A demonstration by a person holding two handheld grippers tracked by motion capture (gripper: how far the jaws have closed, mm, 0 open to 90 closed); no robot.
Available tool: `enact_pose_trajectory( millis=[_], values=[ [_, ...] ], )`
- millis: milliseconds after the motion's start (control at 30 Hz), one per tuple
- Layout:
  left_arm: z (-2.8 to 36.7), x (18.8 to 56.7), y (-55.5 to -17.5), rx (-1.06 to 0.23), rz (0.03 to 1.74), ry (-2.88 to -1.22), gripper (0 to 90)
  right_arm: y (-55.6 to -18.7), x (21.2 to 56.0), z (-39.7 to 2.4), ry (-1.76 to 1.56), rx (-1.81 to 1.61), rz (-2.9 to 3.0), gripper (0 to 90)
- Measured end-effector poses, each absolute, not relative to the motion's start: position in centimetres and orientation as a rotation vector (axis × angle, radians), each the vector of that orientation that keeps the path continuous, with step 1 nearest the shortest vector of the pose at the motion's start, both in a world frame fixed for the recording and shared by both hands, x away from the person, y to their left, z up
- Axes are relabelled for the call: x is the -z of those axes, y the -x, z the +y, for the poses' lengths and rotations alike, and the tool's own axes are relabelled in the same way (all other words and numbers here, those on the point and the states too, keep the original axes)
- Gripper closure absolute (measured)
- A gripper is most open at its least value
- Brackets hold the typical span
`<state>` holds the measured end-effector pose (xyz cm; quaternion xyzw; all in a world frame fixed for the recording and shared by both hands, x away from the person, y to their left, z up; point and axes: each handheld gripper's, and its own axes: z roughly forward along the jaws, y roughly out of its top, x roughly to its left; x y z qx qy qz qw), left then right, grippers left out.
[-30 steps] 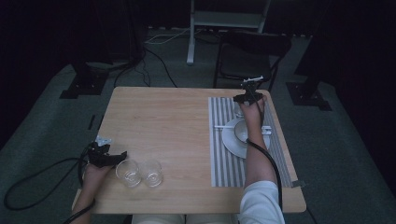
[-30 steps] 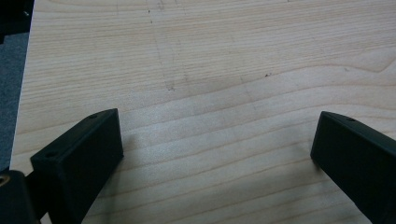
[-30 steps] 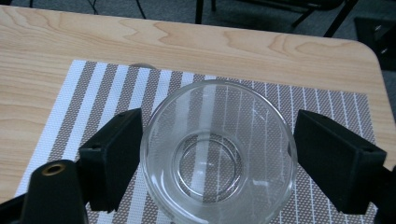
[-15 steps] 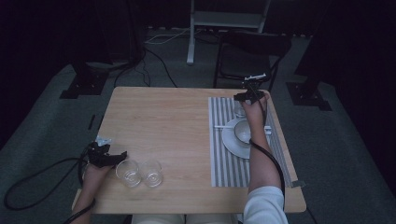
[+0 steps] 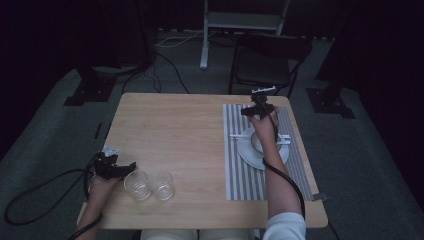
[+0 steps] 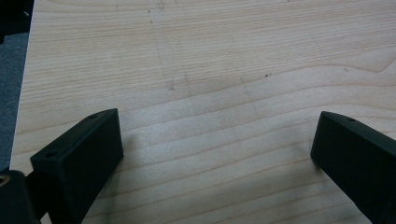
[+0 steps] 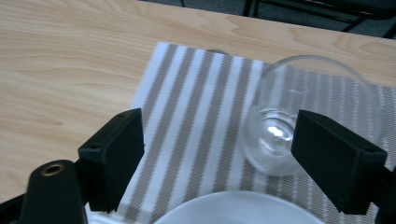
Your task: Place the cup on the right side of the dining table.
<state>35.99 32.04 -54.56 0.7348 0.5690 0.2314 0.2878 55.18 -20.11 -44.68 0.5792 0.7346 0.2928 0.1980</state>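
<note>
A clear stemless glass [image 7: 303, 116] stands upright on the grey-and-white striped placemat [image 7: 196, 107]. My right gripper [image 7: 219, 135] is open; the glass sits just ahead of its jaws, close to the right one and not clamped. In the high view the right gripper [image 5: 260, 107] hovers over the far end of the placemat [image 5: 240, 170], beyond a white plate [image 5: 248, 156]. My left gripper [image 5: 116, 167] rests open at the table's near left, beside two empty clear glasses [image 5: 137, 185] [image 5: 162, 185]. Bare wood lies between the left gripper's [image 6: 217, 130] jaws.
The white plate's rim [image 7: 233, 207] lies just below the right jaws. A utensil [image 5: 235, 135] lies across the placemat by the plate. The wooden table [image 5: 175, 130] has its left edge near the left gripper. A dark chair [image 5: 265, 65] stands behind the table.
The right gripper has drawn slightly back toward the person and to the left over the placemat's far end. The left gripper and the two glasses have stayed put.
</note>
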Motion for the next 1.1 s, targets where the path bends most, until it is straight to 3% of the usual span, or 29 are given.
enact_pose_trajectory(
  millis=[800, 867, 1100],
  values=[
    [32.0, 54.6, -36.0, -0.618, 1.521, -1.961, 2.7, -49.5, 45.5, -16.6, -1.434, -0.954, 2.214, 16.7],
    [32.0, 54.6, -36.0, -0.618, 1.521, -1.962, 2.7, -48.9, 45.6, -16.3, -1.415, -0.961, 2.239, 12.5],
    [32.0, 54.6, -36.0, -0.618, 1.521, -1.962, 2.7, -46.9, 45.5, -15.7, -1.355, -0.996, 2.259, 12.4]
  ],
)
